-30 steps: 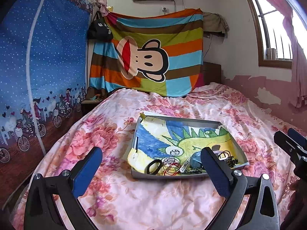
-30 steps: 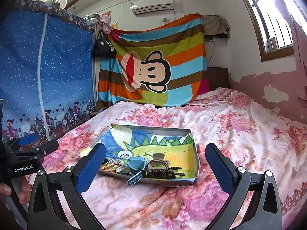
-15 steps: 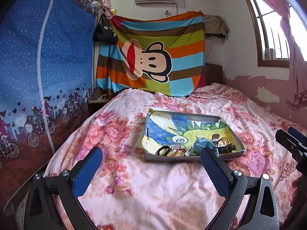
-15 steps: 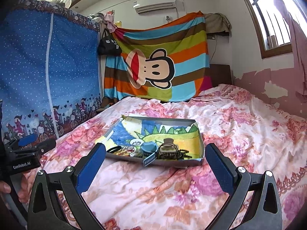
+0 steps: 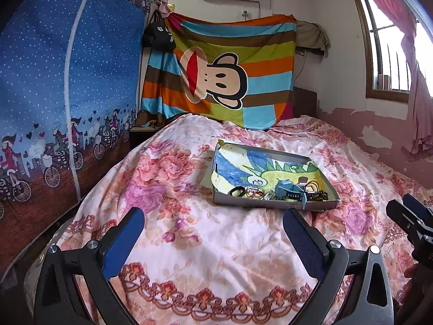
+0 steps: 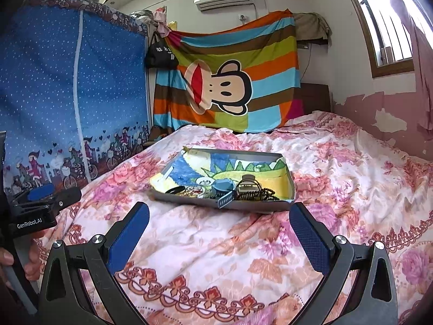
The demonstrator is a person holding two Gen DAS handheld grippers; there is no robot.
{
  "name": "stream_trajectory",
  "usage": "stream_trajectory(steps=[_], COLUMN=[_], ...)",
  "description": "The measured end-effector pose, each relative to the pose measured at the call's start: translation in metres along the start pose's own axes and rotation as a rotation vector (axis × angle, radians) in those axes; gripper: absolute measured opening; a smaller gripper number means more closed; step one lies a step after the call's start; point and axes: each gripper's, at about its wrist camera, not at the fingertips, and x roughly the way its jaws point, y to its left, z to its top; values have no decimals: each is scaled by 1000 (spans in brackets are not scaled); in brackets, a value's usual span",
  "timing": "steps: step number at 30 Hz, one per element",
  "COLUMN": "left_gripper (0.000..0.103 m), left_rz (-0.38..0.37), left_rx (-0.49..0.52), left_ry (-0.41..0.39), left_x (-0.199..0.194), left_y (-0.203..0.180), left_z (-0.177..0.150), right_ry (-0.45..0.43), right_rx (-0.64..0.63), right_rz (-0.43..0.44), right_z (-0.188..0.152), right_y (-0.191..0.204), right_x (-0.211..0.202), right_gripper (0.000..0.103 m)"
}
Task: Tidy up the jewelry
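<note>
A shallow grey tray [image 5: 259, 204] with a colourful drawing lining sits on the floral bed; it also shows in the right wrist view [image 6: 257, 205]. Along its near edge lies a heap of jewelry [image 5: 281, 192]: a black ring [image 5: 236, 191], bangles [image 5: 254, 192], a blue watch [image 5: 288, 188] and dark beads [image 5: 319, 196]. The same heap shows in the right wrist view [image 6: 224, 189]. My left gripper [image 5: 212, 227] is open and empty, well short of the tray. My right gripper [image 6: 219, 222] is open and empty, also short of the tray.
The bed [image 5: 189, 233] has a pink floral cover. A blue zip wardrobe [image 5: 54, 94] stands at the left. A striped monkey blanket [image 5: 222, 75] hangs at the head. The window wall [image 6: 379, 86] is on the right.
Both grippers have drawn back from the tray towards the foot of the bed. The tray looks smaller and farther. Both stay open and empty.
</note>
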Motion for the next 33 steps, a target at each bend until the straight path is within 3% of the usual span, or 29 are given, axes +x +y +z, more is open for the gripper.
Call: stream_trajectory(steps=[9,33], left_gripper=[103,103], left_rz=[-18,-11], left_rx=[13,31], left_ry=[11,33], left_x=[-9,-2], left_y=[-2,-8], left_z=[-9,-13], right_ry=[74,76], right_rx=[8,15], right_rz=[-20,-33], right_z=[-6,-6], right_y=[-4,-8], right_x=[15,17], right_gripper=[102,102])
